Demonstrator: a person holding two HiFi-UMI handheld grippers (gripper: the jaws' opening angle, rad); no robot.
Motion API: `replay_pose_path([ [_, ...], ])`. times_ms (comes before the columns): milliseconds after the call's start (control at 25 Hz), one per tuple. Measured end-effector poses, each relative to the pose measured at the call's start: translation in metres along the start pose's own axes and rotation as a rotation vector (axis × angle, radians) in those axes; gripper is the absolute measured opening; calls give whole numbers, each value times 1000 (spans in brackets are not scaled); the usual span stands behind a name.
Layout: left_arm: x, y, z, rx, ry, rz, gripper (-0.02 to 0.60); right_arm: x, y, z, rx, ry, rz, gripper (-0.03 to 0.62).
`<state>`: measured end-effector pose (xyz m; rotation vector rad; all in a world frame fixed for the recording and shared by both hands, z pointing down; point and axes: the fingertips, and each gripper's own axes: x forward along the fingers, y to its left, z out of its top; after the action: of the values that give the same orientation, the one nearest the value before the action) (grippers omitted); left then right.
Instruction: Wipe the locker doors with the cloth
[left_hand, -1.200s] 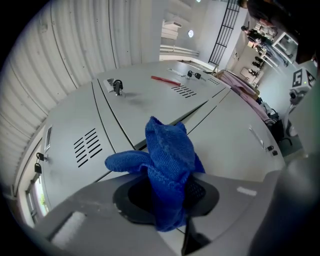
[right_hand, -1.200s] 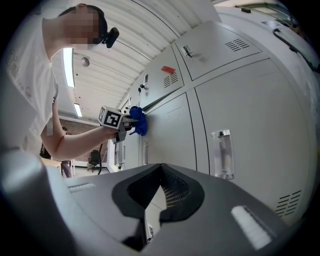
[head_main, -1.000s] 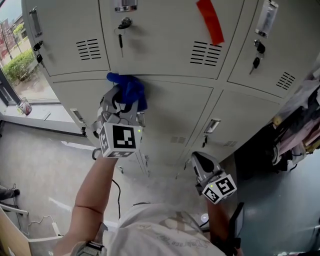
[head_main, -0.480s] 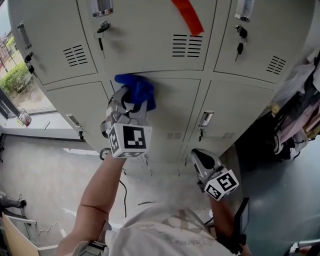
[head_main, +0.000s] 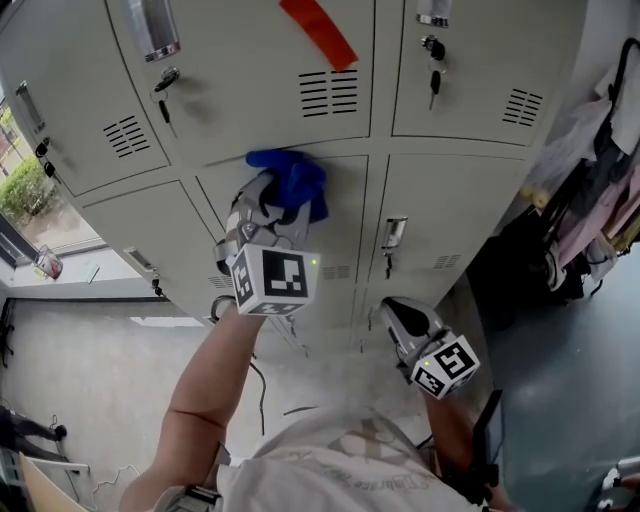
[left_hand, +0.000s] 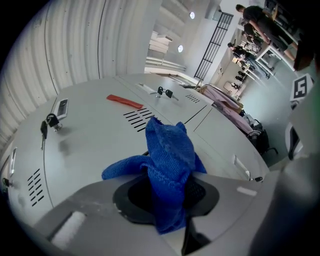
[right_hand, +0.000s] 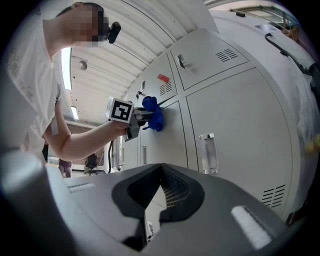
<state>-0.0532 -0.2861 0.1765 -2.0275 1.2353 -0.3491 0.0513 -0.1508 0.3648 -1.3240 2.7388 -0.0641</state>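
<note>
Head view: my left tool (head_main: 272, 208) holds cloth (head_main: 292, 178) against the locker door (head_main: 345, 215), centre frame; the panel runs below and right.
Left gripper view: jaws clamped on cloth.
Right gripper view: right tool (right_hand: 159, 197), jaws together, empty, well apart from the cloth.

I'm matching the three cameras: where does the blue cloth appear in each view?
Head view: blue cloth upper centre, on a locker door.
Left gripper view: cloth centre, between the jaws.
Right gripper view: cloth small, upper middle.
Shared landmark: red strip on the lockers.
</note>
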Motion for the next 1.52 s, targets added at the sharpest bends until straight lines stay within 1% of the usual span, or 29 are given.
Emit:
replay_pose_path([
  [160, 10, -15, 14, 12, -22, -30, 109, -8, -5, -1, 5, -5, -17, 6],
  [360, 18, -31, 24, 22, -28, -57, 109, -17, -10, -5, 18, -8, -32, 8],
  [480, 25, -44, 32, 64, -30, -70, 109, -19, -12, -7, 24, -11, -36, 8],
  [600, 33, -60, 40, 130, -27, -89, 109, -21, -13, -9, 31, -12, -35, 6],
  [720, 37, -70, 44, 220, -23, -68, 109, -22, -14, -9, 31, -11, -39, 6],
  [760, 38, -72, 45, 237, -24, -62, 109, -23, -15, -9, 33, -11, -40, 6],
  [840, 41, -77, 47, 252, -24, -70, 109, -25, -17, -8, 29, -5, -43, 8],
  [1000, 46, -98, 50, 280, -5, -141, 109, -26, -19, -10, 35, -2, -49, 6],
  [1080, 44, -108, 49, 294, -5, -160, 109, -24, -18, -11, 40, -1, -44, 8],
  [1200, 37, -117, 49, 313, -13, -144, 109, -24, -17, -13, 47, 5, -40, 6],
  [1360, 42, -121, 33, 360, 17, -139, 110, -21, -18, -15, 53, 9, -40, 6],
  [1440, 41, -122, 28, 388, 19, -130, 110, -19, -17, -16, 54, 11, -35, 8],
  [1520, 39, -121, 24, 396, 16, -123, 110, -15, -17, -16, 55, 13, -29, 8],
])
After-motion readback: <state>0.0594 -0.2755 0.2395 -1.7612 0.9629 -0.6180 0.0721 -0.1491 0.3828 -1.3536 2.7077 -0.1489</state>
